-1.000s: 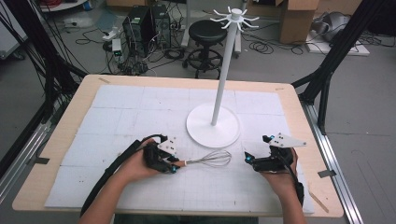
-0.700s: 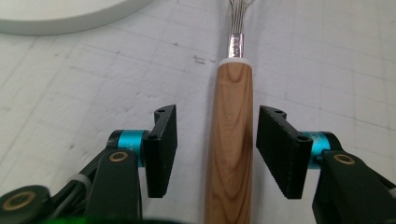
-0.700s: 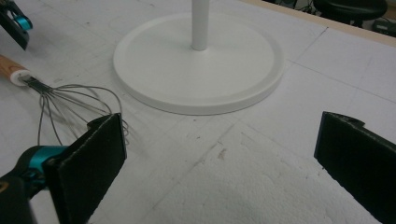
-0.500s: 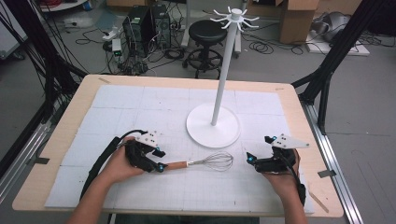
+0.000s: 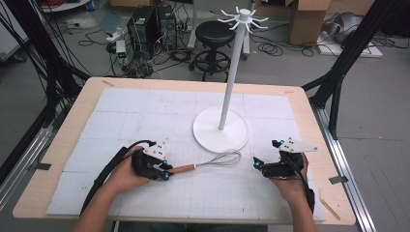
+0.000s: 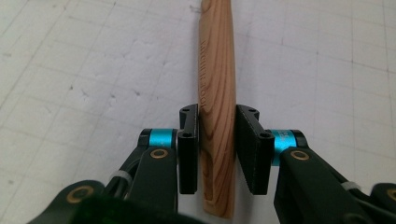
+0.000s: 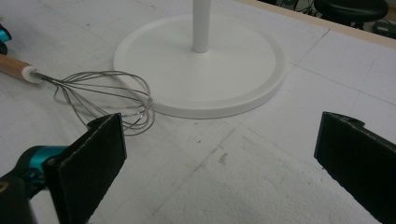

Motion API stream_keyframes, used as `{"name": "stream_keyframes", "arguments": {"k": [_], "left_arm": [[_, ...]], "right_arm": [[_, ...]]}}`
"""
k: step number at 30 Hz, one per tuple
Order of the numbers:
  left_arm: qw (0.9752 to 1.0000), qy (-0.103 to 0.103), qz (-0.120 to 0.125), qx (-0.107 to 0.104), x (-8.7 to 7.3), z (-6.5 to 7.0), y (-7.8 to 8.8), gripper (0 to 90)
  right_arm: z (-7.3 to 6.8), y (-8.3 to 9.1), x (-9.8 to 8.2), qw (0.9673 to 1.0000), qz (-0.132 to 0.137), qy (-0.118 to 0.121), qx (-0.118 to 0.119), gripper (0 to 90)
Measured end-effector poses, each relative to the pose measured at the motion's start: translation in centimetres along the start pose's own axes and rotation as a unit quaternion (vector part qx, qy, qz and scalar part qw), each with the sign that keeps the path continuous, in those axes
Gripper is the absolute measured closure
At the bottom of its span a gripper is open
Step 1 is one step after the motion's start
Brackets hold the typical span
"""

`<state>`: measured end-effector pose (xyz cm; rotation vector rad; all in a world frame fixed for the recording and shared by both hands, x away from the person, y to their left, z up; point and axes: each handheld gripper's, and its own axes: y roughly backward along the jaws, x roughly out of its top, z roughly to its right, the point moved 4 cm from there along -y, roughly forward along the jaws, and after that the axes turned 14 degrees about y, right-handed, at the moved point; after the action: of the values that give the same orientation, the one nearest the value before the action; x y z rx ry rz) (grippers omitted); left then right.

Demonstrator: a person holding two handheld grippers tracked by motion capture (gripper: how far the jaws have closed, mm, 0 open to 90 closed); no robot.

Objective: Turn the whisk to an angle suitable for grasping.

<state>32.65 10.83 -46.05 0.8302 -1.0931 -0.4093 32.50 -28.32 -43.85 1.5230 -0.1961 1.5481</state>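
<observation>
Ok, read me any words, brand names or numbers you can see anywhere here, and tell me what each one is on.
Burned-in lettering runs along the whisk's wooden handle, between the jaws of the left hand-held gripper: too faint and blurred to read.
White foam mat: printed grid lines, no numbers or words.
White hook stand: no text.
Computer towers on the floor behind the table: any labels too small to read.
</observation>
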Motion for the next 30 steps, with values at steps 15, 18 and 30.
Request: {"name": "stream_keyframes", "arguments": {"k": [15, 18, 30], "left_arm": [[0.9984, -0.045, -0.017, -0.031, 3.0, 1.4, -2.7, 72.3], [0.998, -0.051, -0.012, -0.037, 3.3, 1.6, -3.2, 72.1], [0.9965, 0.016, 0.082, -0.01, 2.9, 0.2, 1.2, 46.8]], "right_arm": [[0.1, 0.2, 0.1, 1.0, 0.003, -0.002, -0.002, 1.0], [0.2, 0.3, 0.1, 1.0, 0.004, -0.002, -0.003, 1.0], [0.2, 0.8, 0.3, 1.0, 0.008, 0.001, -0.006, 1.0]]}}
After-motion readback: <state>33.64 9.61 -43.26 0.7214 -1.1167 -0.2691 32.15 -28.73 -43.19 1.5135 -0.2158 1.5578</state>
